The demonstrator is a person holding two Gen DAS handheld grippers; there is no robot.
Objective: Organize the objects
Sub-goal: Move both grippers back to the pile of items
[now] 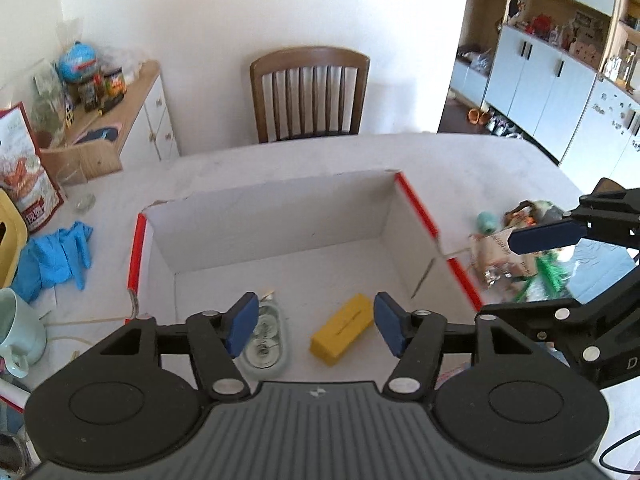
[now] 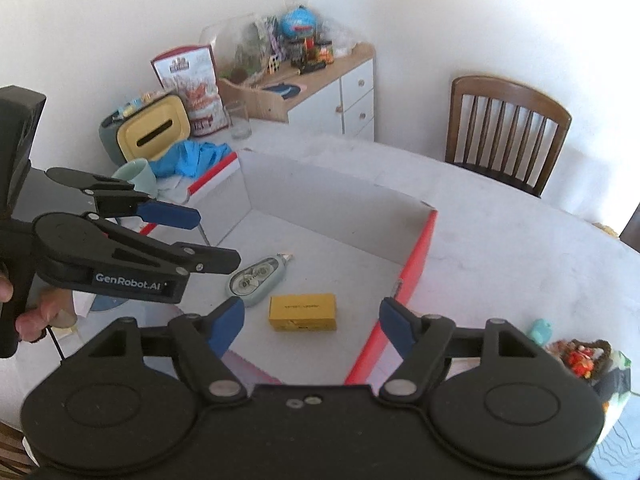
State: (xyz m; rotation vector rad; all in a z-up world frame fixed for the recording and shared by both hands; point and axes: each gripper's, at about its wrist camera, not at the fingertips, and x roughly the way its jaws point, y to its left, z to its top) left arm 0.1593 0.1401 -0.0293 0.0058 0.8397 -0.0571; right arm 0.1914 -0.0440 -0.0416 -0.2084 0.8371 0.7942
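Between placements: yellow box [image 2: 302,312] and tape dispenser [image 2: 256,276] lying in white box [image 1: 276,216], both grippers' jaws open and empty above it, next reaching for clutter pile [image 1: 516,252] on bench [image 2: 500,248].

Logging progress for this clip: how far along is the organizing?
Done: a yellow box and a correction tape dispenser lie in the white box. In hand: nothing; the left hand-held gripper and right hand-held gripper are open, empty. Left: the pile of small items beside it.
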